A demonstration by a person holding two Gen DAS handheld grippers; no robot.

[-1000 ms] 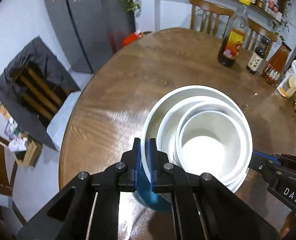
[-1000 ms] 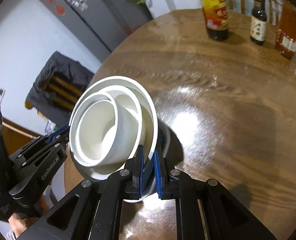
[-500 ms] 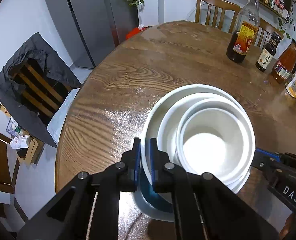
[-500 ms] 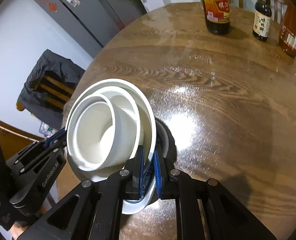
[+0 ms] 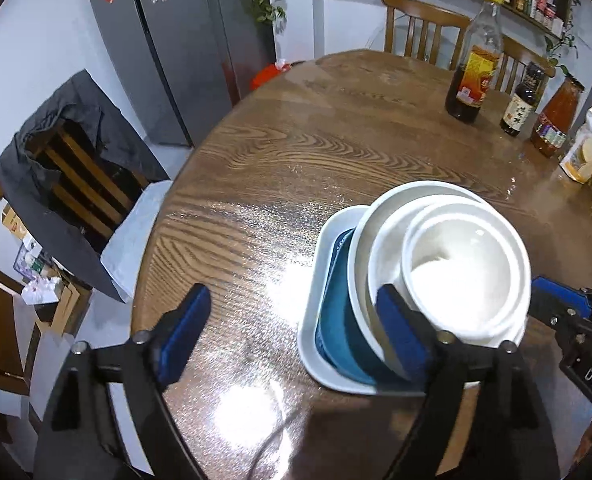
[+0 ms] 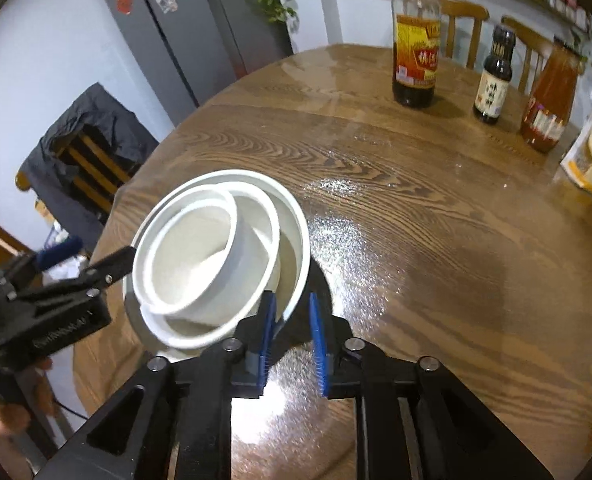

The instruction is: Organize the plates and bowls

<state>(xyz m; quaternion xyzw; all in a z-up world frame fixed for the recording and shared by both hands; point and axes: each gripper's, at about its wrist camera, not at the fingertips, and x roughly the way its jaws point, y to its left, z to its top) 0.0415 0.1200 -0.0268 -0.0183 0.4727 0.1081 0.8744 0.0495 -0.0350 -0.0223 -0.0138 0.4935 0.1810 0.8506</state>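
Resting on the glossy round wooden table (image 5: pixel 335 132), nested white bowls (image 5: pixel 455 272) sit in a blue-lined white rectangular dish (image 5: pixel 315 320). My left gripper (image 5: pixel 292 332) gapes wide, empty; my right gripper (image 6: pixel 292 344) is parted, empty. Grey fridge (image 5: pixel 168 40) behind.

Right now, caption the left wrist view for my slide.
Open left gripper beside nested white bowls stacked on a blue dish.

Indoor light, seemingly from overhead, throws white glare patches on the glossy table (image 5: pixel 280 184), both fisheye views bend and darken at the corners, and the left gripper (image 6: pixel 68 264) smears with motion blur.
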